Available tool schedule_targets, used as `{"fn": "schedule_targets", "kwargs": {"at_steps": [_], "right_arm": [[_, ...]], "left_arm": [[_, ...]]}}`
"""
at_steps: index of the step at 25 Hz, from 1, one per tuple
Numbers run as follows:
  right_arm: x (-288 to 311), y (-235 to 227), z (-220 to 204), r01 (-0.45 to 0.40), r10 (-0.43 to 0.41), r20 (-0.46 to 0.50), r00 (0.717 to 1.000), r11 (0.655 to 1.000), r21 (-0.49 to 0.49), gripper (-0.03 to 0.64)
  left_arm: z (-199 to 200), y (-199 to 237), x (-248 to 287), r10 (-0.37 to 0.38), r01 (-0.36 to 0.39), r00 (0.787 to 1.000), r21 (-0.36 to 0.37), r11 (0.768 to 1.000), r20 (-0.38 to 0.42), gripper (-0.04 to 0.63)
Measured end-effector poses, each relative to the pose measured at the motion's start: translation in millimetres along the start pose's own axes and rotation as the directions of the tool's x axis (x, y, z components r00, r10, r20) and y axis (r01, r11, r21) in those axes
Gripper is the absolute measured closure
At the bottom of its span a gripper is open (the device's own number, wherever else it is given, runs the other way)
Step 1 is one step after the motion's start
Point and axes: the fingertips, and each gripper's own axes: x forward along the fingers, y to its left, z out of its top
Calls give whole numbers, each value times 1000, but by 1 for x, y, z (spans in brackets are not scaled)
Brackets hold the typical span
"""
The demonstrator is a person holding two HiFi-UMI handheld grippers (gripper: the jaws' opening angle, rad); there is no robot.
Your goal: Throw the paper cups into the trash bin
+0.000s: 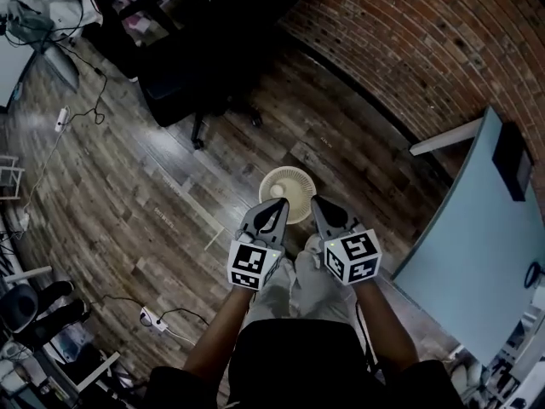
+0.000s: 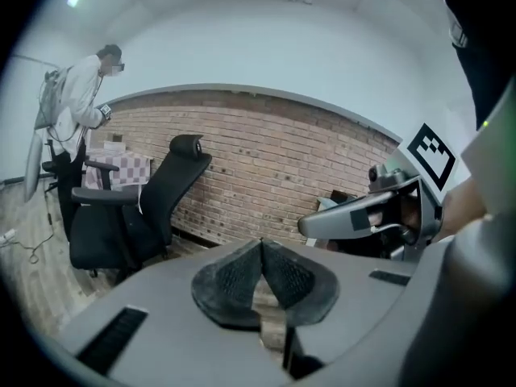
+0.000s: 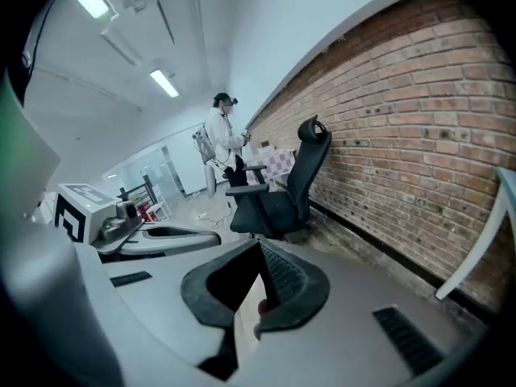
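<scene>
I see no paper cup in any view. A round cream trash bin [image 1: 287, 194] stands on the wooden floor, seen from above, just beyond both grippers. My left gripper [image 1: 278, 204] is held above its near left rim; in the left gripper view its pads [image 2: 242, 276] meet at the tip with nothing between them. My right gripper [image 1: 318, 201] hangs above the bin's near right rim. In the right gripper view its fingertips [image 3: 278, 274] touch at the top, and I see nothing gripped there. Both grippers point slightly downward, side by side.
A black office chair [image 1: 200, 66] stands further out on the floor. A brick wall [image 1: 426, 41] runs along the right, with a pale blue table [image 1: 485, 237] beside it. A power strip [image 1: 153, 318] and cables lie at the left. A person [image 2: 76, 103] stands far off.
</scene>
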Motion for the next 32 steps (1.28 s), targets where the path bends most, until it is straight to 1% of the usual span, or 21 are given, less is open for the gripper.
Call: {"fn": "schedule_targets", "kwargs": {"at_steps": [2,5,7,10,14,17,20,23,27,32], "right_arm": [[-8,12,20,-10,11,22,1000,999,-47,614],[-22,28,48,-22,29,60,998,994,-105,614],[-32,36,64,-31,43,94,995,991,-127,614],[-44,49,83,-36,57,139,989,988,-149,614],[-59,72,91,-47,68,153,986,989,-140,614],[-63,83,99,-43,69,176,982,988,-146,614],[-71,95,100,-44,72,193,979,988,-146,614],[-80,105,109,-48,81,225,971,988,-145,614],[-88,111,123,-55,91,263,961,989,-140,614],[-93,112,130,-59,97,290,952,989,-138,614]], "left_arm": [[22,-1,-14,5,-5,998,-1,1000,55,586],[48,-4,-37,12,-13,994,6,1000,113,586],[64,-8,-51,18,-23,988,29,999,152,585],[85,-14,-65,16,-35,978,84,996,209,586],[97,-20,-87,9,-30,971,82,996,241,586],[110,-21,-94,7,-36,963,100,994,271,586],[117,-24,-105,5,-35,956,98,995,292,586],[126,-30,-111,-12,-18,952,96,995,307,586],[141,-37,-112,-41,12,934,82,997,355,586],[147,-42,-116,-49,16,933,96,995,358,586]]}}
